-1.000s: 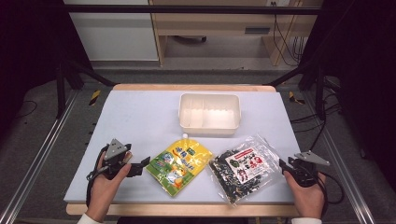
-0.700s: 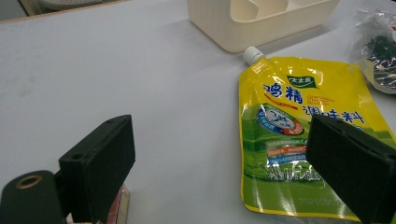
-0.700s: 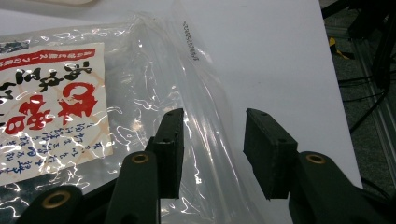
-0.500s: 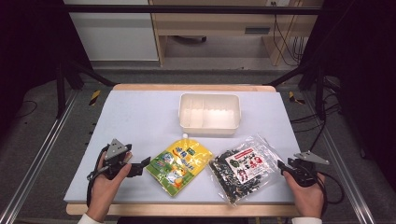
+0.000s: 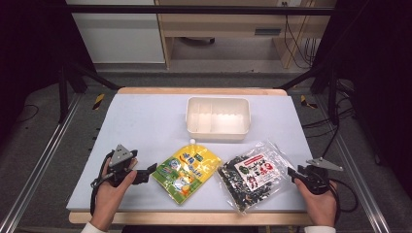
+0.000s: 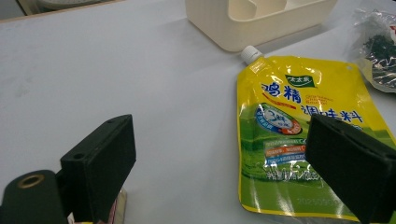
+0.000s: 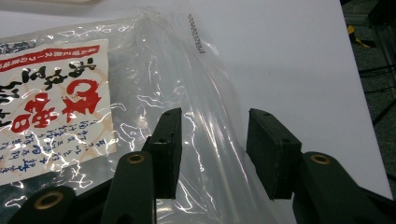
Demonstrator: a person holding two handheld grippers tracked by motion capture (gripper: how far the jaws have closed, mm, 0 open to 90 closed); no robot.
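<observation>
The right gripper (image 5: pixel 294 173) has its fingers (image 7: pixel 168 144) partly spread, having just opened a little, straddling the clear edge of the seaweed bag (image 5: pixel 252 174) near the surface's front right corner, not pinching. The left gripper (image 5: pixel 148 171), fingers spread, sits just left of the yellow pouch (image 5: pixel 187 170).

A pale counter (image 5: pixel 145 121) with a wooden edge stands on grey floor (image 5: pixel 43 145). Behind it, a wooden desk (image 5: pixel 218 24) and white cabinet (image 5: pixel 116 34); dark surroundings either side.

Yellow spouted pouch (image 5: pixel 186 171) and clear dark-filled bag (image 5: pixel 253 174), flat, side by side
</observation>
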